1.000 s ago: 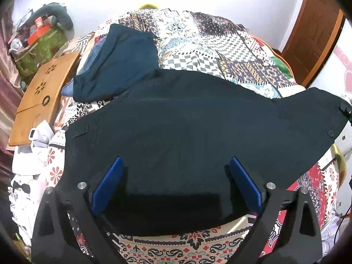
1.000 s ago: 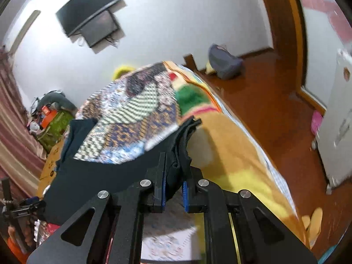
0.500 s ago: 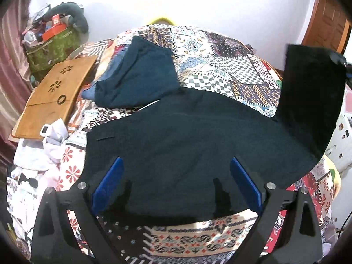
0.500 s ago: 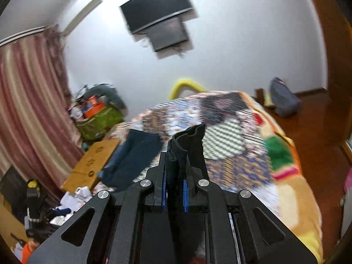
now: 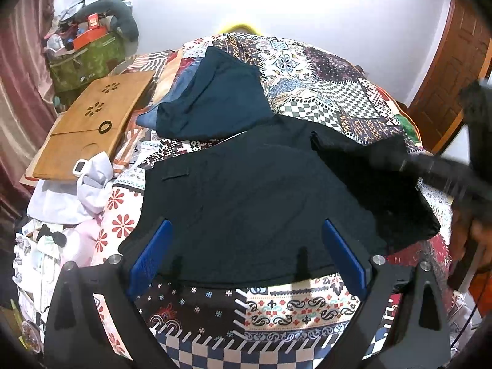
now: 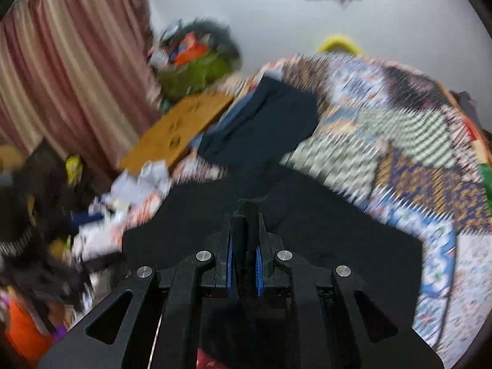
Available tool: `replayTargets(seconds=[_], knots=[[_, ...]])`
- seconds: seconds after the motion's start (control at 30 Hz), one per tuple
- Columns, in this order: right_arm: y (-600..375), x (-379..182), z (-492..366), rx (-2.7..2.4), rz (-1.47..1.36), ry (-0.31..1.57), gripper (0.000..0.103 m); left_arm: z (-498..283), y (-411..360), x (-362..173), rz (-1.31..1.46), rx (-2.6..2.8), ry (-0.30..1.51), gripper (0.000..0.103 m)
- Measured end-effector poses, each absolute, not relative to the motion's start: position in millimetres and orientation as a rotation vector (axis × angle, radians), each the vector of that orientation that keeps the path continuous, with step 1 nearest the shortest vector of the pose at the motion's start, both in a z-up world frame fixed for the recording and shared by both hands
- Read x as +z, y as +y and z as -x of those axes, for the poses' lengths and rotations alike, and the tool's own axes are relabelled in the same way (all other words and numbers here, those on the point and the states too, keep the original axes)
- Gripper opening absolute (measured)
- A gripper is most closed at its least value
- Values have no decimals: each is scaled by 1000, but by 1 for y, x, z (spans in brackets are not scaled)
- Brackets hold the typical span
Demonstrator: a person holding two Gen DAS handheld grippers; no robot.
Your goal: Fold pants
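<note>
Black pants (image 5: 252,203) lie spread on the patchwork bedspread (image 5: 323,83). My left gripper (image 5: 246,255) is open and empty, its blue pads (image 5: 150,258) hovering over the near edge of the pants. My right gripper (image 6: 244,246) is shut on a bunched end of the pants (image 6: 246,215) and carries it over the rest of the garment (image 6: 307,240). In the left wrist view this carried end (image 5: 384,166) is folded in over the right part of the pants, and the right gripper (image 5: 479,117) shows blurred at the right edge.
A folded dark blue garment (image 5: 215,101) lies farther back on the bed. A wooden lap tray (image 5: 92,123) and white cloths (image 5: 83,184) sit at the left. A green bag with clutter (image 5: 89,58) stands by the curtain. A door (image 5: 455,70) is at the right.
My right gripper has swung left with the pants end, bringing it from raised at the right down over the spread pants. My left gripper has drawn back slightly.
</note>
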State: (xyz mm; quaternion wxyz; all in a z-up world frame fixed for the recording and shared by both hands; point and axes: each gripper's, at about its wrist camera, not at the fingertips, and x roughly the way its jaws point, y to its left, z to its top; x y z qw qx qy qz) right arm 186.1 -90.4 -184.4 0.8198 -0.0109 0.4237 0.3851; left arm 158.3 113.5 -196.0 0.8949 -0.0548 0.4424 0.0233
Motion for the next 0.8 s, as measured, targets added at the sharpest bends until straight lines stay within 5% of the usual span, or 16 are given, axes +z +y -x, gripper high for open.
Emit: replayTargets(seconds=[0.13, 0.3, 0.8], knots=[[-81, -205, -174, 846, 83, 970, 17, -155, 110, -195, 108, 48, 916, 98], [-81, -196, -164, 926, 103, 996, 42, -156, 101, -190, 96, 33, 913, 98], [-170, -128, -201, 733, 56, 725, 54, -222, 46, -155, 0, -83, 872, 101]])
